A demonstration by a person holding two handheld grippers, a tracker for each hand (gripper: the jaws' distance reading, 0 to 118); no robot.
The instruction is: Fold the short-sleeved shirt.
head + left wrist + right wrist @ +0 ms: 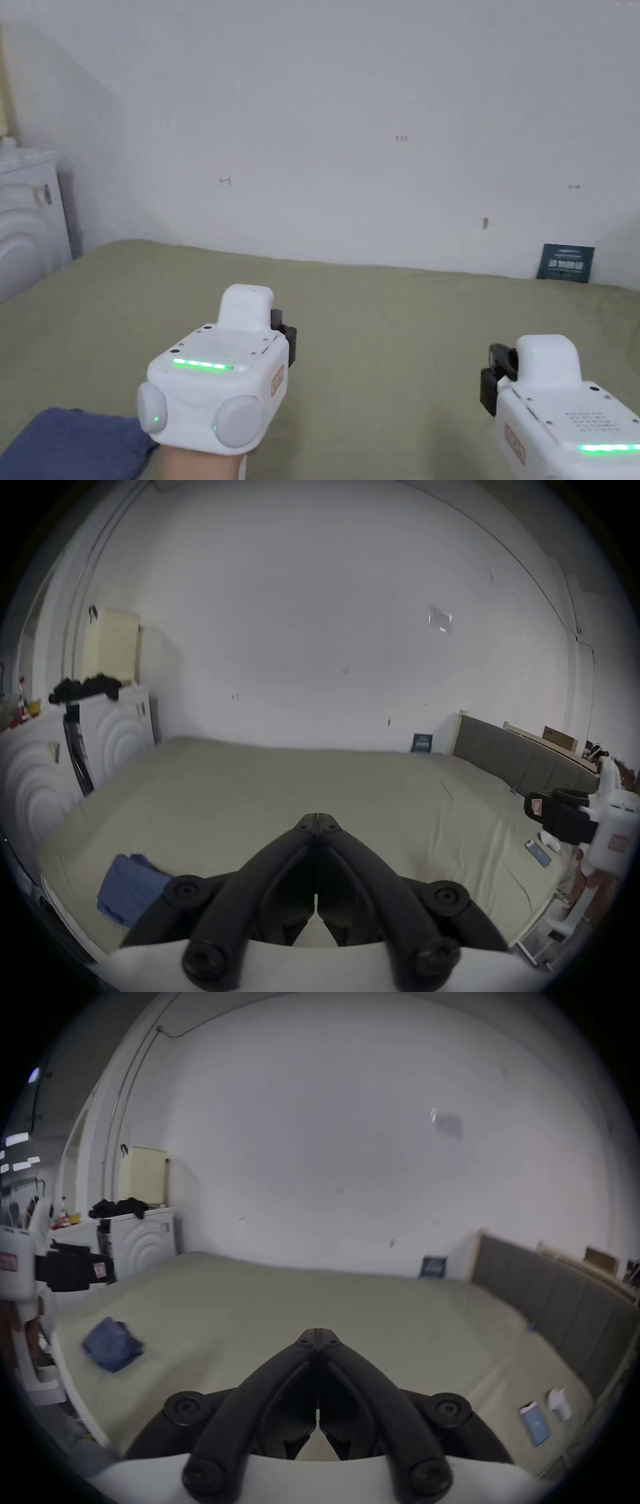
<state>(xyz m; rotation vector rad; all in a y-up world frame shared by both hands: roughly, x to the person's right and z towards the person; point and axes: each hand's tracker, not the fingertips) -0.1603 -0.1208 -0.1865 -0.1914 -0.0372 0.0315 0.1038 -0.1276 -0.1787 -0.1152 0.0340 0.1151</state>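
At far left, beside the bed: white appliance, against the wall, with dark clothes heaped on top, out of reach and apparently no part of the job. Near-left corner of the bed, olive sheet: blue shirt, the task's thing, lying as a compact squared bundle with its edges roughly stacked; judged already folded and set aside at the corner to leave the middle of the sheet free. Left of centre: left gripper, held above the sheet just to the right of the shirt, jaws pressed together tip to tip with nothing between them; apart from the cloth, so judged either finished or not yet reaching. Centre: bare sheet, smooth, the likely working area. Right: right gripper, level with its partner and well apart from it, jaws likewise clenched on nothing, pointed at the wall rather than at the bed. Far right, near edge of the bed: phone and small white item, just beside each other, parked away from the folding area. Far side, against the wall: small dark card, upright. Right flank: padded headboard.
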